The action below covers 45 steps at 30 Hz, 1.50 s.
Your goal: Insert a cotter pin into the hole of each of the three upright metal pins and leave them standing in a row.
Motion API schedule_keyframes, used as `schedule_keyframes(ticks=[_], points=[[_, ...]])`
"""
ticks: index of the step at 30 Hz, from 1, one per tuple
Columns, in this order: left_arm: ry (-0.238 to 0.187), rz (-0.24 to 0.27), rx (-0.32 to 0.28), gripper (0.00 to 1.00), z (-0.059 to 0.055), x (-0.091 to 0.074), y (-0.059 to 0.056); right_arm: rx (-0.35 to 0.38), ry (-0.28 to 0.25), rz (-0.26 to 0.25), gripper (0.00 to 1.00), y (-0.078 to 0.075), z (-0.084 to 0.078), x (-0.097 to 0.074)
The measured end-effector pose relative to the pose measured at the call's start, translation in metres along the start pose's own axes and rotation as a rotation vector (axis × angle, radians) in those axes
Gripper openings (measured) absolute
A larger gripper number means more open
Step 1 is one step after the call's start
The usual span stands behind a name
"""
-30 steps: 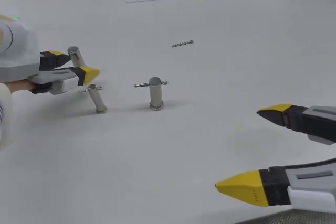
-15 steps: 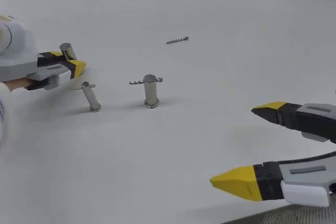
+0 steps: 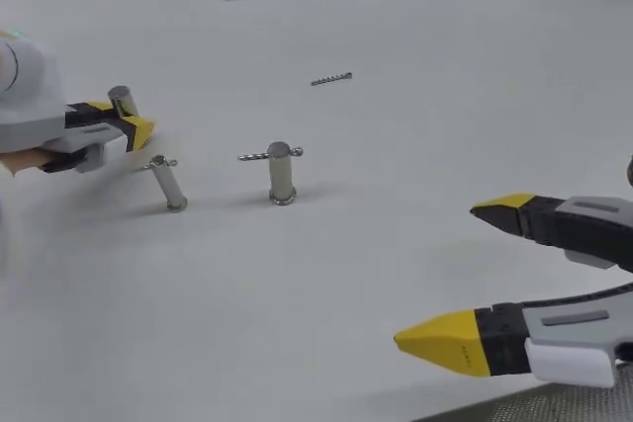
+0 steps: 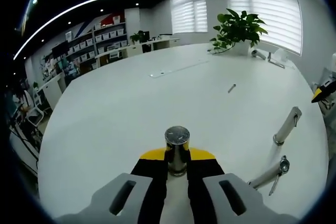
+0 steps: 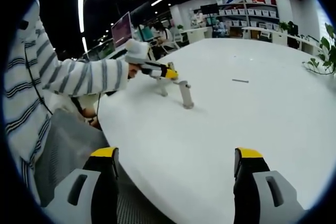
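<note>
Metal pin [image 4: 177, 145] clamped in the left gripper [image 4: 177, 158] above the table [image 3: 396, 145], beside a leaning pin [image 3: 168, 185]; right gripper [image 3: 437, 276] spread wide, empty, at the table's front edge.

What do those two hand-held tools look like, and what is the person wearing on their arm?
The left gripper and right gripper look alike. Each has two tapered jaws with bright yellow tips, black middles and pale grey-white bodies with dark slots. The person's long sleeve has dark and white stripes.
</note>
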State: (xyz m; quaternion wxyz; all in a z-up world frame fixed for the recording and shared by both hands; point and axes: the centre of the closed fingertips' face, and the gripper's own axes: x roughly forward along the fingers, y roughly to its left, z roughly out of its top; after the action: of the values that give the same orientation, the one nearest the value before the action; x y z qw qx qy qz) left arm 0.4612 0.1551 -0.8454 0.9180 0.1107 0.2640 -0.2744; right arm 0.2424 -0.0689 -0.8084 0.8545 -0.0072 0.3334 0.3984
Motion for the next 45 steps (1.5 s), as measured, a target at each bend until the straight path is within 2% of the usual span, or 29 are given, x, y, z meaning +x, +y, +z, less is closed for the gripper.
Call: schedule_keyframes(ticks=[3, 7, 16, 23, 26, 27, 28, 30, 34, 37, 39, 41, 44, 45], points=[[-0.009, 0.008, 0.0, 0.11, 0.004, -0.008, 0.001, -0.003, -0.003, -0.002, 0.93, -0.001, 0.0, -0.001], [-0.038, 0.023, -0.039, 0.11, 0.015, -0.022, 0.006, -0.01, -0.006, -0.003, 0.93, -0.002, 0.001, -0.001], [-0.06, 0.056, -0.071, 0.11, 0.03, -0.065, 0.009, -0.022, -0.04, -0.005, 0.95, 0.001, 0.011, -0.003], [-0.078, 0.065, -0.09, 0.11, 0.042, -0.096, -0.002, -0.028, -0.047, -0.009, 0.95, 0.002, 0.011, -0.006], [-0.087, 0.052, -0.067, 0.11, 0.046, -0.105, -0.013, -0.026, -0.054, -0.009, 0.95, 0.003, 0.012, -0.007], [-0.085, 0.045, -0.064, 0.11, 0.046, -0.106, -0.015, -0.026, -0.055, -0.009, 0.95, 0.003, 0.012, -0.007], [-0.081, 0.039, -0.058, 0.11, 0.045, -0.104, -0.012, -0.028, -0.055, -0.01, 0.95, 0.004, 0.012, -0.007], [-0.085, 0.027, -0.052, 0.11, 0.047, -0.107, -0.021, -0.028, -0.055, -0.013, 0.95, 0.004, 0.011, -0.008], [-0.097, -0.028, -0.045, 0.11, 0.053, -0.115, -0.05, -0.025, -0.057, -0.014, 0.95, 0.004, 0.011, -0.009], [-0.098, -0.071, -0.021, 0.11, 0.056, -0.115, -0.073, -0.028, -0.056, -0.016, 0.95, 0.004, 0.01, -0.01], [-0.098, -0.091, -0.016, 0.11, 0.056, -0.113, -0.083, -0.03, -0.057, -0.016, 0.95, 0.004, 0.01, -0.011], [-0.096, -0.109, -0.03, 0.11, 0.054, -0.109, -0.094, -0.032, -0.059, -0.02, 0.95, 0.003, 0.011, -0.012], [-0.081, -0.126, -0.031, 0.11, 0.044, -0.1, -0.109, -0.027, -0.065, -0.026, 0.95, 0.002, 0.012, -0.013], [-0.076, -0.132, -0.048, 0.11, 0.04, -0.098, -0.112, -0.027, -0.069, -0.028, 0.95, 0.002, 0.012, -0.014]])
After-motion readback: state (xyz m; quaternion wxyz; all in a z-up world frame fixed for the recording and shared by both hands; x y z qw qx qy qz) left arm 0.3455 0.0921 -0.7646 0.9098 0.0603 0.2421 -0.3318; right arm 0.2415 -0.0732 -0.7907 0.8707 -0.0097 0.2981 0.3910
